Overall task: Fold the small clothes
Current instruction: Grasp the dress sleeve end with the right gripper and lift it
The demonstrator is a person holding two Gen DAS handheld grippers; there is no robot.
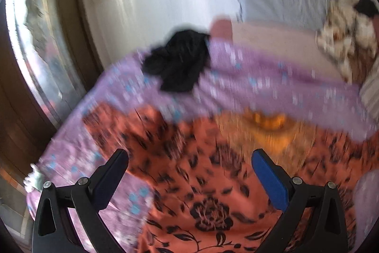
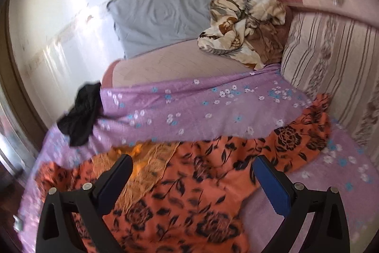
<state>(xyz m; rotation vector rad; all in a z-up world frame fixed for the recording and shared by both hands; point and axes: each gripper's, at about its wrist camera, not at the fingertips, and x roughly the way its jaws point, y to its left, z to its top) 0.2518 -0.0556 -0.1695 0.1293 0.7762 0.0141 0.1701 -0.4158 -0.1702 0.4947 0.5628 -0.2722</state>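
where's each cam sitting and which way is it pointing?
Left wrist: on the left gripper, over the orange black-flowered garment, facing the white wall; both open fingers show.
Right wrist: on the right gripper, over the same garment, facing the grey pillow; both open fingers show.
Shared: garment, purple floral bedsheet, crumpled black cloth, pillow.

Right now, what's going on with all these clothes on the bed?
A person is folding clothes with two hand-held grippers. The left gripper and right gripper both hover open above an orange flowered garment spread on the purple bedsheet, holding nothing. A black garment lies crumpled at the sheet's far edge, untouched.
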